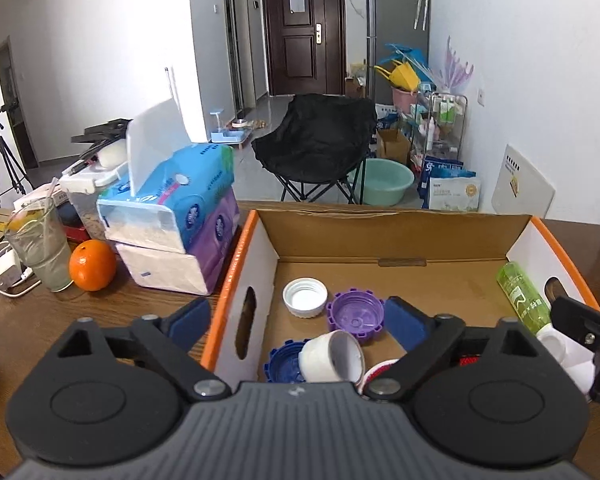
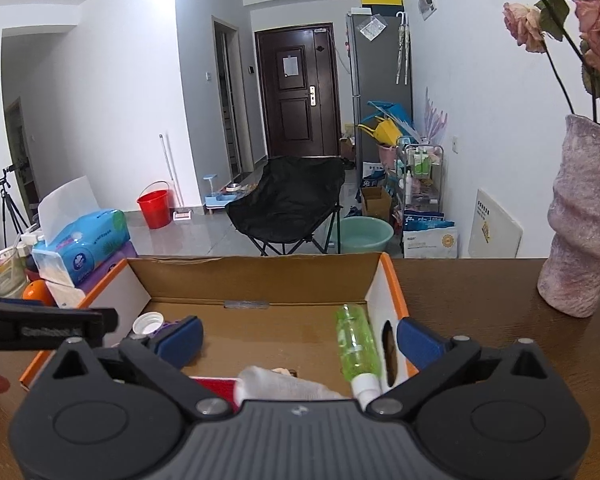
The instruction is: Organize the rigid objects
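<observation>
A green bottle point(image 2: 358, 344) lies on its side in a cardboard box point(image 2: 256, 280) on the table point(image 2: 480, 300), along the box's right wall, its white cap nearest the right tool point(image 2: 298, 338) and its base pointing away toward the far wall. It sits between that tool's widely spread fingers, nearer the right one, which hangs outside the box wall; nothing is gripped. Just below the tool lies a white bottle point(image 2: 284, 386) beside something red.

The left tool point(image 1: 298, 322), jaws likewise wide and empty, straddles the box's left wall. Between its fingers, only the left view shows the full scatter of lids: a white cap point(image 1: 305, 297), a purple cap point(image 1: 355, 316), a blue cap point(image 1: 284, 364) and a tipped white cup point(image 1: 332, 356). Left of that tool stand tissue packs point(image 1: 180, 220), an orange point(image 1: 93, 265) and a plastic cup point(image 1: 44, 248); only the right view shows a pink vase point(image 2: 584, 216) of roses to the right.
</observation>
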### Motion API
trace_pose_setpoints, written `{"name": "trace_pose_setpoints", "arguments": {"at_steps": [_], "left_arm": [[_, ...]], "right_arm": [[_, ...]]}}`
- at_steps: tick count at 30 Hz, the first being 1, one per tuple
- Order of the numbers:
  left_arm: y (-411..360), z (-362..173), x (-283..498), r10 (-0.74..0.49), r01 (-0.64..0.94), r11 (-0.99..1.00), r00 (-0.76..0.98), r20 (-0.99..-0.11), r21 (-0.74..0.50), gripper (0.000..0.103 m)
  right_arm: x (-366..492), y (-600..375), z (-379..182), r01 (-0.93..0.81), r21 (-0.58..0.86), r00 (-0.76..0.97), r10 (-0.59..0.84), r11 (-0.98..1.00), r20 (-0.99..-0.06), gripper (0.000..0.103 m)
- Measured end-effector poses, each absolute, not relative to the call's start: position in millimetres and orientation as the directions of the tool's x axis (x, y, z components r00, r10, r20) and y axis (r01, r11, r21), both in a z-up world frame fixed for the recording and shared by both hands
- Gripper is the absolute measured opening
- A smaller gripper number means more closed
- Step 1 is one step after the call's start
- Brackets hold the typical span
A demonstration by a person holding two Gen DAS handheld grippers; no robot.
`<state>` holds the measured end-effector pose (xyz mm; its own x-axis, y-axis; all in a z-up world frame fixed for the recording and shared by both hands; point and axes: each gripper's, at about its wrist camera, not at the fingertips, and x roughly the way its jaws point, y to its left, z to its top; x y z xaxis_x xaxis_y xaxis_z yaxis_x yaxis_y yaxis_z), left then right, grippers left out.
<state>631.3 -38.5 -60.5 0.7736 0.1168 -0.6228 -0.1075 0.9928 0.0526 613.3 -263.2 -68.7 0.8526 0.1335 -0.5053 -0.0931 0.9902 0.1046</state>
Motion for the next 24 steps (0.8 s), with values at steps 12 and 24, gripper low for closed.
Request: {"name": "trace_pose_setpoints", "arguments": {"at_steps": [12, 24], "left_arm": [[-25, -42, 595, 0.072, -0.100, 0.995, 0.792, -0.607, -0.013, 0.103], [-23, 0, 515, 0.041, -0.070, 0.997, 0.855, -0.517, -0.036, 0.103]], "right_arm": [[572, -274, -50, -0.083, 0.127, 0.875, 0.133, 0.988, -0.466, 0.103], [488, -269, 2, -0.107, 0.117, 0.918, 0.143, 0.987, -0.369, 0.103]]}}
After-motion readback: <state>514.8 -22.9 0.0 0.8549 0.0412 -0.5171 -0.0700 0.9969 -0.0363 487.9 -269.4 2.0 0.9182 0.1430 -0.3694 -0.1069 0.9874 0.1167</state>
